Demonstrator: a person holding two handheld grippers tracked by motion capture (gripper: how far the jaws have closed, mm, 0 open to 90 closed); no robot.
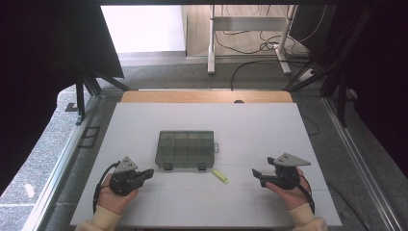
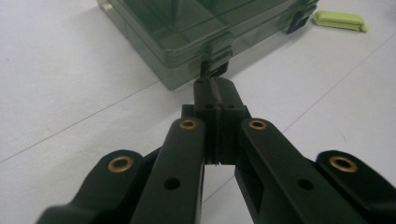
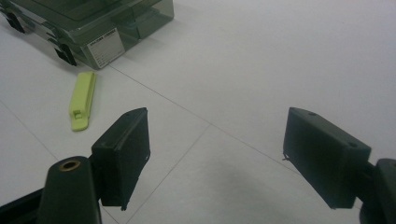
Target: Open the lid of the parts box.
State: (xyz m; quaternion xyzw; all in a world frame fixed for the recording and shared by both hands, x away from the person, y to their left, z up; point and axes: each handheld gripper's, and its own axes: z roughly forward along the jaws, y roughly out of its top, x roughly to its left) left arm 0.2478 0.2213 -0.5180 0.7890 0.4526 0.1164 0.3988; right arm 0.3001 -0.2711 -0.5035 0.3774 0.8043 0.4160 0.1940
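Jaws pressed together with nothing between them, the left gripper (image 2: 215,88) sits low on the table (image 1: 269,125), its tips just short of a black latch (image 2: 215,65) on the front wall of the box (image 1: 184,148). The right gripper (image 3: 217,156) rests well apart at the other side, jaws spread wide over bare tabletop, gripping nothing. Between the two hands, the smoky green box with its divided compartments stands with the lid down and both front latches apparently fastened, though the glare on the plastic makes that hard to confirm. A yellow-green clip (image 1: 220,175) lies loose on the table just off the box's near right corner. By the look of things, the work has barely begun: the box is unopened, the clip untouched, and the first latch remains to be tackled.
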